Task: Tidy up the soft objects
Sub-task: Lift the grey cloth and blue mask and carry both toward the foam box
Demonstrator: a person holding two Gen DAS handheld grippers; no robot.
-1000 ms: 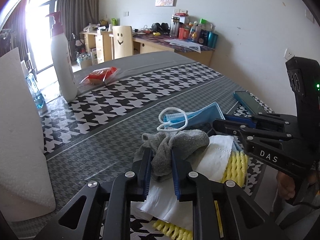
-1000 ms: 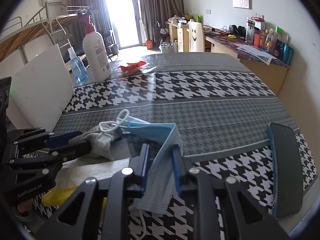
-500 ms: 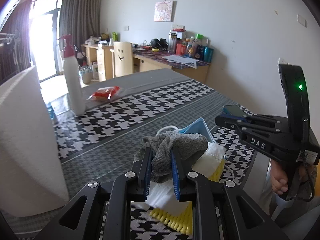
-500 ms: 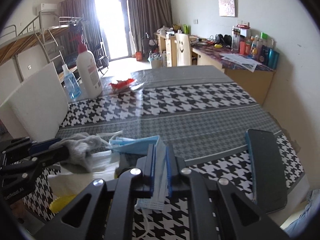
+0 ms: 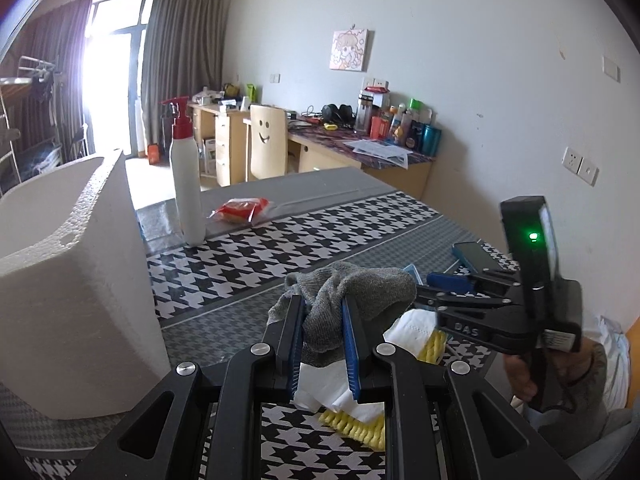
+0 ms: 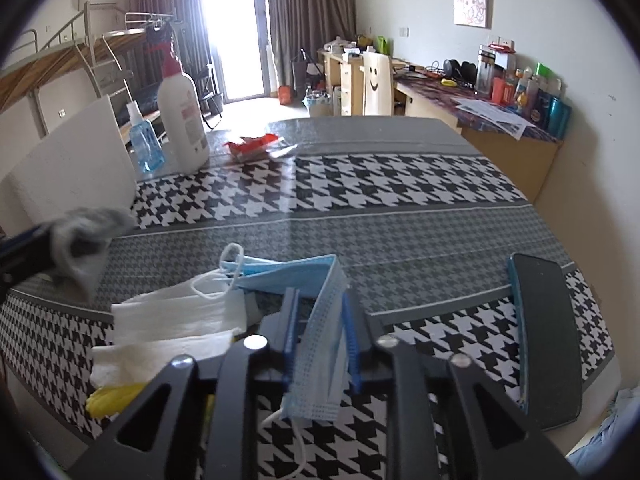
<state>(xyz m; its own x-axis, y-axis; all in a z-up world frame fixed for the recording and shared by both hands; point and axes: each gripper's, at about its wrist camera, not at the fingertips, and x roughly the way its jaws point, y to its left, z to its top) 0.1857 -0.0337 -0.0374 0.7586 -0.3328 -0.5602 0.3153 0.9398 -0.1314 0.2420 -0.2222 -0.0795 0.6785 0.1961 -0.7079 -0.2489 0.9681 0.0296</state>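
Note:
My left gripper [image 5: 322, 308] is shut on a crumpled grey sock [image 5: 360, 284] and holds it above the table. In the right wrist view the sock [image 6: 88, 232] hangs at the far left. A folded blue face mask [image 6: 320, 344] lies on the table between the jaws of my right gripper [image 6: 318, 296]. Those jaws are opening, with gaps beside the mask. In the left wrist view the right gripper [image 5: 440, 292] sits at the right, held by a hand. White tissue [image 6: 176, 312] and a yellow sponge-like thing [image 5: 356, 424] lie under the sock.
A white foam box [image 5: 68, 280] stands at the left. Behind it are a white pump bottle [image 5: 186, 196], a blue bottle [image 6: 142, 140] and a red packet [image 5: 240, 208]. A dark phone [image 6: 544, 328] lies near the table's right edge.
The left gripper has risen with the grey sock, off the tissue pile. The right gripper's jaws pinched the mask half a second ago and now stand apart around it.

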